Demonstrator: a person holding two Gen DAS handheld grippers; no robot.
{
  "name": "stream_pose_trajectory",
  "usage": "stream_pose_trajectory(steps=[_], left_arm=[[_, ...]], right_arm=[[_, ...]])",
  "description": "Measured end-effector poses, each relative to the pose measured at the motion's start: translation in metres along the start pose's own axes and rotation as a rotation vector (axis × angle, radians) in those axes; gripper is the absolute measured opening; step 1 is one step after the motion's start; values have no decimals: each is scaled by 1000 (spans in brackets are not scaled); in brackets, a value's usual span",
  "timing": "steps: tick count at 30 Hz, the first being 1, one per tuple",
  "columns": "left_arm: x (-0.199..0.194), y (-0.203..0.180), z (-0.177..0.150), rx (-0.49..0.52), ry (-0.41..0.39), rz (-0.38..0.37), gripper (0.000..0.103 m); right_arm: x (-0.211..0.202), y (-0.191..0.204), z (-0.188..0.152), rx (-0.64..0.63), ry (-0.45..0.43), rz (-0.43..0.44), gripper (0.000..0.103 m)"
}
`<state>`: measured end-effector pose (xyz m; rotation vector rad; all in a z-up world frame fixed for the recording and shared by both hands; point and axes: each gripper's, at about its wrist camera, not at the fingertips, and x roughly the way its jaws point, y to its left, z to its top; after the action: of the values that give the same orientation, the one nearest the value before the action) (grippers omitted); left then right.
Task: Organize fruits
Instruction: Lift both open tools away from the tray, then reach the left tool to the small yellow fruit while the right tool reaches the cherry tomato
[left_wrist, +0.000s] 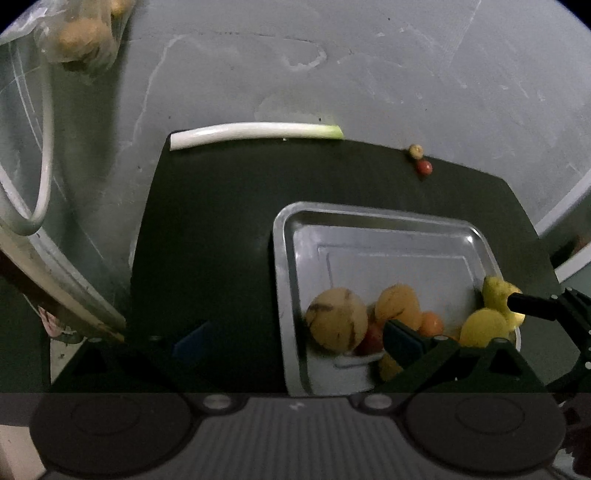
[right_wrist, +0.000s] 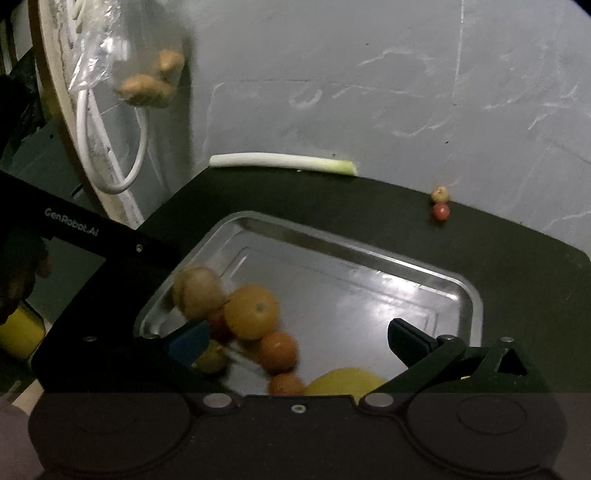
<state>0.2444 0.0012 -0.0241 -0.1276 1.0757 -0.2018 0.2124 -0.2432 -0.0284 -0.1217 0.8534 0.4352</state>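
Observation:
A metal tray (left_wrist: 369, 229) (right_wrist: 332, 243) lies on a black mat. Several fruits crowd its near end: a brown-streaked round one (left_wrist: 338, 319) (right_wrist: 199, 291), a yellow-orange one (left_wrist: 399, 306) (right_wrist: 251, 312), small oranges (left_wrist: 431, 324) (right_wrist: 279, 350), a red one (right_wrist: 219, 325) and a big yellow one (left_wrist: 484, 326) (right_wrist: 343, 382). My left gripper (left_wrist: 295, 343) is open over the tray's near left edge, holding nothing. My right gripper (right_wrist: 299, 343) is open just above the fruit pile. One right fingertip (left_wrist: 532, 306) shows beside a lumpy yellow fruit (left_wrist: 496, 290).
A leek stalk (left_wrist: 255, 133) (right_wrist: 284, 162) lies along the mat's far edge. Two small round fruits, yellowish (left_wrist: 415, 150) (right_wrist: 439, 192) and red (left_wrist: 424, 167) (right_wrist: 440, 211), sit far right. A plastic bag of ginger (left_wrist: 81, 37) (right_wrist: 147, 85) and a white cable (right_wrist: 122, 155) hang at the left wall.

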Motion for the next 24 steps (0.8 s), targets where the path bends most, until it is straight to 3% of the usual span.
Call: stream_pose_trajectory(steps=[12,17,24], left_arm=[[22,-32,29,-53,-43,18,101],[37,-47,42,-58,-50,22,101],[51,-71,63,-33,-88,19,101]], right_arm=[[17,-67,14,-11,-22,-48,102],[23,-98,21,-33,-41,-103,102],[40,-130,29,-73,-34,-117,102]])
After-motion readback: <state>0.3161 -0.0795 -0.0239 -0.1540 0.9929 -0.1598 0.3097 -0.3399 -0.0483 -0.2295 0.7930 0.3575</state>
